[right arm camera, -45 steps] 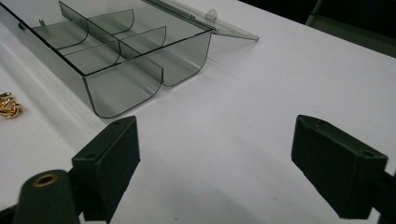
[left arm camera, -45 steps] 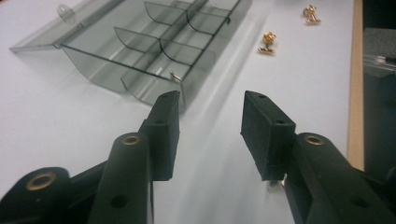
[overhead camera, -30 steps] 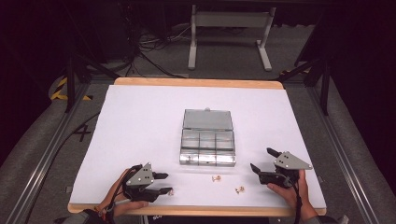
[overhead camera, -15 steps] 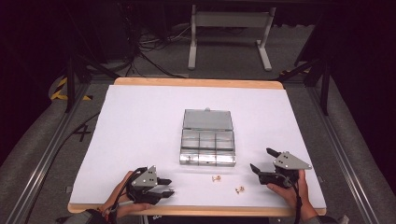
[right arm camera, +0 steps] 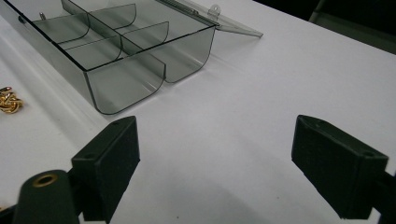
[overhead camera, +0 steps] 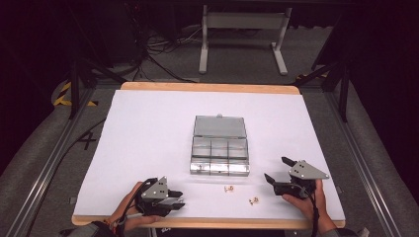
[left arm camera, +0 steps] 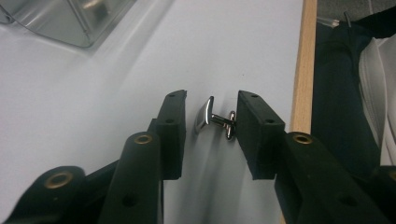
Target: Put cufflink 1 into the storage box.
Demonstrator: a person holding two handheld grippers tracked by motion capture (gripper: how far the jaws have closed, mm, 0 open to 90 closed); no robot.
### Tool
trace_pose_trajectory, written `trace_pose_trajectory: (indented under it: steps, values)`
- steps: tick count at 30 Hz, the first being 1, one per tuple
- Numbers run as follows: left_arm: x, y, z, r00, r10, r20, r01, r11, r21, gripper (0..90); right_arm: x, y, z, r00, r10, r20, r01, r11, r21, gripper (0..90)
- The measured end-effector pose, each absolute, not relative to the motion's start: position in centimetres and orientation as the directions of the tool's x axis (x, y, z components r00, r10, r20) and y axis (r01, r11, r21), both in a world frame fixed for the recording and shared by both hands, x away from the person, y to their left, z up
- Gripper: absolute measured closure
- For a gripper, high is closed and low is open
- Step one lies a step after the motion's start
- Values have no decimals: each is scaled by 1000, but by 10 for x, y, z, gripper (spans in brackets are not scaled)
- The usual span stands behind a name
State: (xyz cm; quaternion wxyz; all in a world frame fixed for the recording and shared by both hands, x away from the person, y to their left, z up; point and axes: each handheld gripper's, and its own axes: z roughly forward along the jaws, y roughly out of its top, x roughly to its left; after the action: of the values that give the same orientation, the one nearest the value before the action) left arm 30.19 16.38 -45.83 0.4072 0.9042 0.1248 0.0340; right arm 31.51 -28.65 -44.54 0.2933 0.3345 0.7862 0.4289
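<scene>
The left gripper (left arm camera: 210, 122) lay low at the near edge of the table (overhead camera: 148, 128), toward its near left corner, and a silver cufflink (left arm camera: 215, 121) sat between its two black jaws. The jaws had just been closing. In the left gripper view the cufflink's toggle end seemed to touch the right-hand jaw, while a sliver of white table showed between its flat face and the other jaw, so I took the grip as not yet made.

The right gripper (overhead camera: 277, 173) rested near the near right corner with its jaws spread wide and nothing between them. Two more small pieces lay loose near the near edge, a gold cufflink (overhead camera: 228, 188) and, beside it, another (overhead camera: 254, 200). The clear compartment box (overhead camera: 220, 155) stood mid-table with its lid thrown back.

The step in hand looked like picking up the silver piece, presumably to go into one of the box's compartments. The next move would call for the jaws to finish closing squarely on so small and slick a thing, which could easily twist or skid out, and then a clean lift away from the table edge toward the box.
</scene>
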Motion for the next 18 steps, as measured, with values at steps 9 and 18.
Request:
trace_pose_trajectory:
  steps: [9, 18]
  values:
    - [300, 163, -457, 966, 259, -3, 177, -651, 738, 717, 315, -286, -445, -604, 777, -178, 276, 413, 868, 161]
    - [301, 163, -458, 963, 269, -4, 182, -641, 746, 717, 315, -286, -445, -605, 776, -177, 276, 413, 868, 161]
